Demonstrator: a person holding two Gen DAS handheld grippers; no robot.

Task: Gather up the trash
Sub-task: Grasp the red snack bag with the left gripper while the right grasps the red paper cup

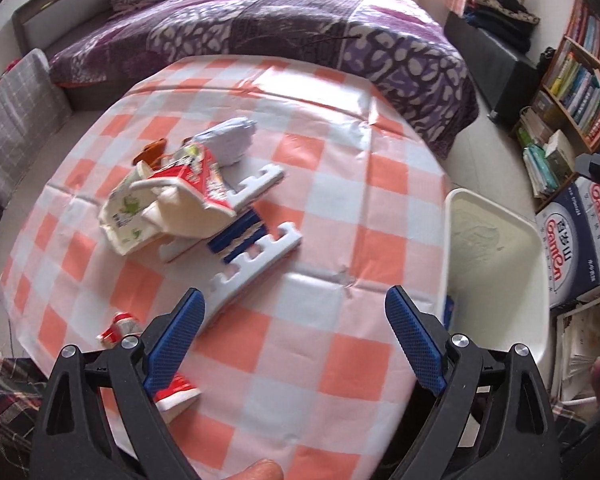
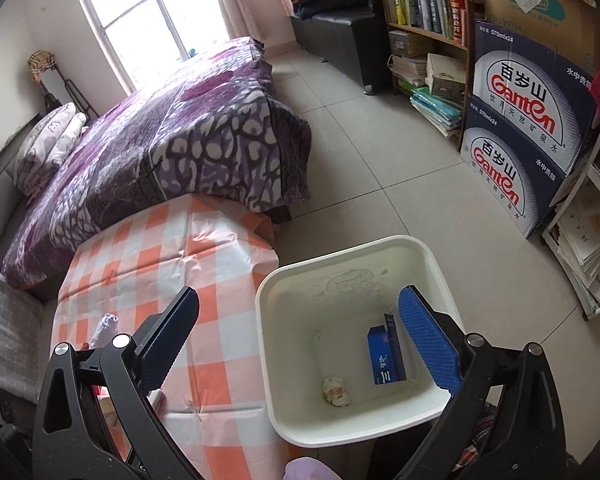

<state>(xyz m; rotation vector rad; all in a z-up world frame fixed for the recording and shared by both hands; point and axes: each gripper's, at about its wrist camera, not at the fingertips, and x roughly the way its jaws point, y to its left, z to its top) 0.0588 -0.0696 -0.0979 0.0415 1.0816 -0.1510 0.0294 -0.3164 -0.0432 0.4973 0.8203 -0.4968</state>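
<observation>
A pile of trash lies on the checked table (image 1: 340,208): a crushed red and white carton (image 1: 196,184), a pale green-printed wrapper (image 1: 128,212), a white and blue foam packing piece (image 1: 252,248) and a grey-blue bag (image 1: 232,136). A small red and white wrapper (image 1: 118,328) and a red carton (image 1: 176,394) lie by my left gripper (image 1: 296,316), which is open and empty above the table's near side. My right gripper (image 2: 300,312) is open and empty over the white bin (image 2: 284,280), which holds a blue box (image 2: 384,356) and a crumpled wad (image 2: 336,390).
The bin (image 1: 496,248) stands on the floor at the table's right edge. A purple-covered bed (image 2: 160,140) lies beyond the table. Gantén water cartons (image 2: 528,128) and a bookshelf (image 2: 424,4) stand on the right. A grey cushion (image 1: 16,120) is at the left.
</observation>
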